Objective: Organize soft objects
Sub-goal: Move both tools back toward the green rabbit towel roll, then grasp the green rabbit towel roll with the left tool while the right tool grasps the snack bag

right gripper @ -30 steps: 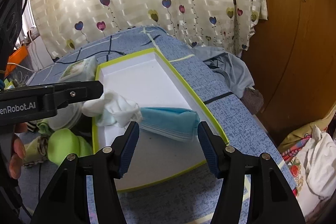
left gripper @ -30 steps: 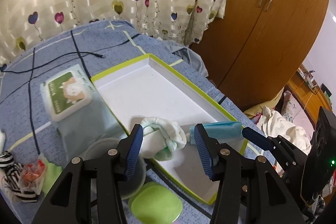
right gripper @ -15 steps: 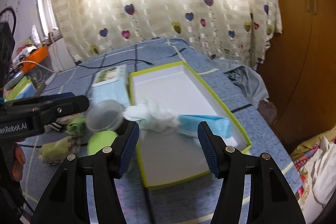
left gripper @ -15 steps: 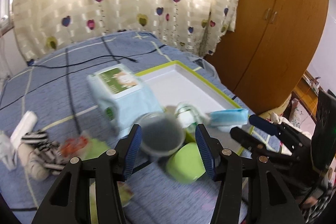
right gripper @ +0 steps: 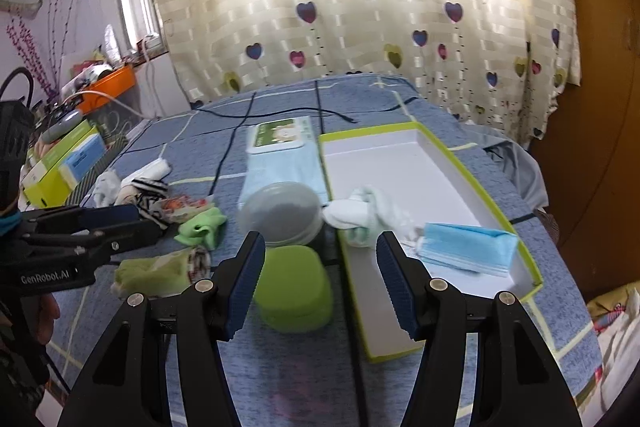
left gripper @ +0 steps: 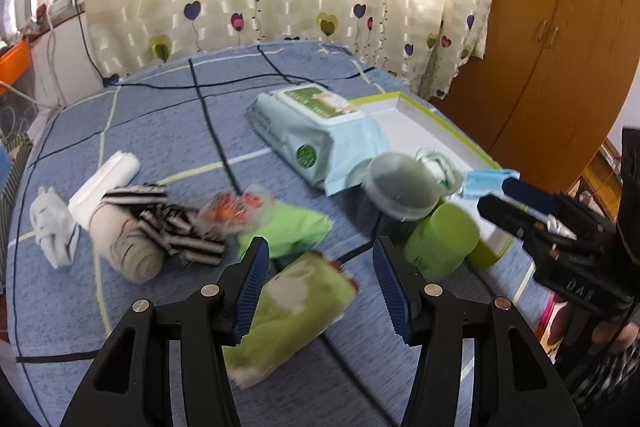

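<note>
My left gripper (left gripper: 322, 287) hangs open just above a rolled green towel (left gripper: 296, 307) that lies on the blue bedspread between its pads, untouched. Beyond it are a lime cloth (left gripper: 288, 227), a striped sock (left gripper: 176, 223), a beige roll (left gripper: 128, 243) and a white sock (left gripper: 52, 223). My right gripper (right gripper: 320, 283) is open over a green lidded container (right gripper: 294, 287), holding nothing. The white box with a lime rim (right gripper: 440, 155) holds a white-green sock (right gripper: 364, 213) and a blue face mask (right gripper: 468, 247).
A wet wipes pack (right gripper: 280, 143) and a clear round tub (right gripper: 282, 213) stand left of the box. A black cable (left gripper: 208, 115) runs across the bedspread. A wooden wardrobe (left gripper: 560, 47) stands at the right, a curtain behind the bed.
My left gripper has swung left, away from the box and over the pile of cloths. My right gripper has drawn back and left, so the box now sits to its right.
</note>
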Demonstrator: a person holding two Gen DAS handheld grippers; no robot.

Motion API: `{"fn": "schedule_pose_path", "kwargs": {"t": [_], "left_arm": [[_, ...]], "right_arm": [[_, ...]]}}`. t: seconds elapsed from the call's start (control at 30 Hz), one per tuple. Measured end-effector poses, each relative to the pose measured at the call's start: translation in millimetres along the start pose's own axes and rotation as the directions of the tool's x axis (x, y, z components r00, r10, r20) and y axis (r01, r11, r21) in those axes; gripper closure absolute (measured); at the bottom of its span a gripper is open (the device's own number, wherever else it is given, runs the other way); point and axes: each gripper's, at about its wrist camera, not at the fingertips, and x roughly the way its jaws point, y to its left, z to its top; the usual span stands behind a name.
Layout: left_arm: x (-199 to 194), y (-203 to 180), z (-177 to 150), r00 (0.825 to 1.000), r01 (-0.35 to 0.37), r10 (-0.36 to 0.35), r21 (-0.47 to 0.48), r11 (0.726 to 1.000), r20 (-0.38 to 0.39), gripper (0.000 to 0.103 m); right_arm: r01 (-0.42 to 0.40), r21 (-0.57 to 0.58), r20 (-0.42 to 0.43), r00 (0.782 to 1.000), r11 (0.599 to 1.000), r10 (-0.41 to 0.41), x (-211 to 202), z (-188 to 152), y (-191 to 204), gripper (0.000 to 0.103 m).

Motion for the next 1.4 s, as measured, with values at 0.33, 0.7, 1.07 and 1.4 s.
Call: {"fn": "schedule_pose_path", "kwargs": {"t": [0.33, 0.7, 1.07, 1.4], "left_arm": [[6, 30, -21, 1.0, -0.017, 0.016, -0.041, 0.999, -0.023, 0.044], [25, 53, -42, 0.996, 0.047, -0.054, -0.101, 0.994, -0.072, 0.041], [25, 50, -46, 0.993, 0.087, -0.093, -0.083, 0.993, -0.069, 0.04], [23, 47, -51, 0.99, 0.114, -0.12, -0.083, 0.99, -0.071, 0.04]], "right_arm": [[-0.036, -0.049, -0.015, 0.999, 0.998, 0.035, 9, 2, 22, 0.044], [-0.088, -0.112, -0.03, 0.996, 0.99, 0.085, 22, 11, 49, 0.044], [-0.183, -0.189, -0.114, 0.98, 0.965, 0.163, 47, 19, 81, 0.044], [-0.272, -0.247, -0.204, 0.953, 0.93, 0.224, 76, 24, 111, 0.044]]}}
